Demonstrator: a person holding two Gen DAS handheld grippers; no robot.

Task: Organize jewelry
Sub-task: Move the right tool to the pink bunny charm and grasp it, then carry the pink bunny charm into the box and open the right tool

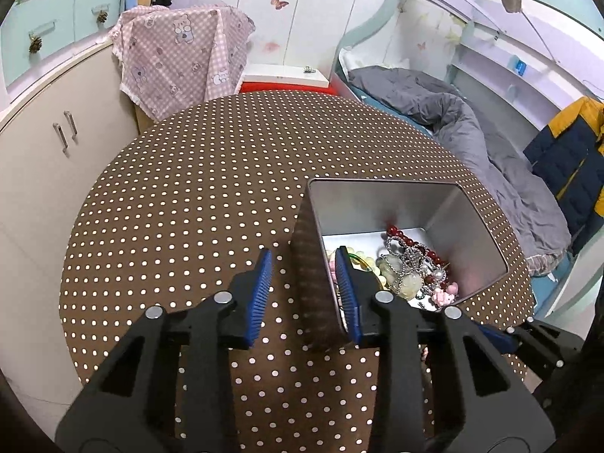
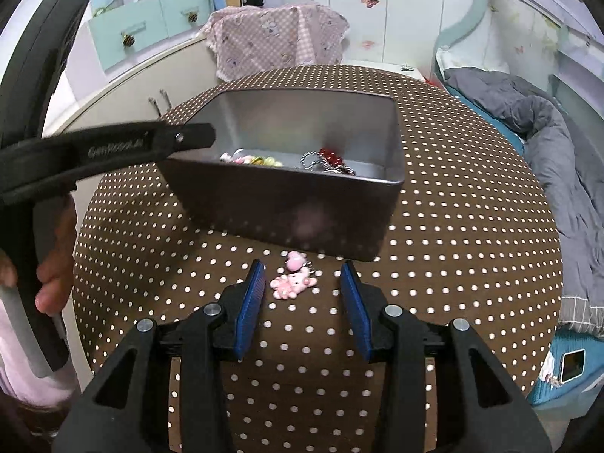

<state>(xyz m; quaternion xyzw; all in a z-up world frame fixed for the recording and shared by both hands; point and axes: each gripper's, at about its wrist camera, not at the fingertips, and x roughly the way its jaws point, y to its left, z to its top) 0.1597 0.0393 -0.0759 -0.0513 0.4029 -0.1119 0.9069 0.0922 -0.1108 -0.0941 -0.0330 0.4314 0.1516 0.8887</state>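
Note:
An open metal tin (image 1: 377, 182) stands on the brown dotted tablecloth (image 1: 188, 196), with a heap of beads, chains and charms (image 1: 407, 268) inside. My left gripper (image 1: 305, 252) straddles the tin's left wall, one finger outside and one inside. Cloth shows between the outer pad and the wall, so it is open. In the right wrist view the tin (image 2: 283, 207) sits ahead, and a pink bear charm (image 2: 292, 281) lies on the cloth just in front of it. My right gripper (image 2: 302, 264) hangs open over the charm, a pad on either side, not touching.
A person's hand (image 2: 56, 264) holds the left tool at the left edge. Beyond the round table are a beige cabinet (image 1: 45, 158), a pink checked cloth (image 1: 181, 56) and a bed with a grey duvet (image 1: 453, 120). A phone (image 2: 572, 366) lies on the bed.

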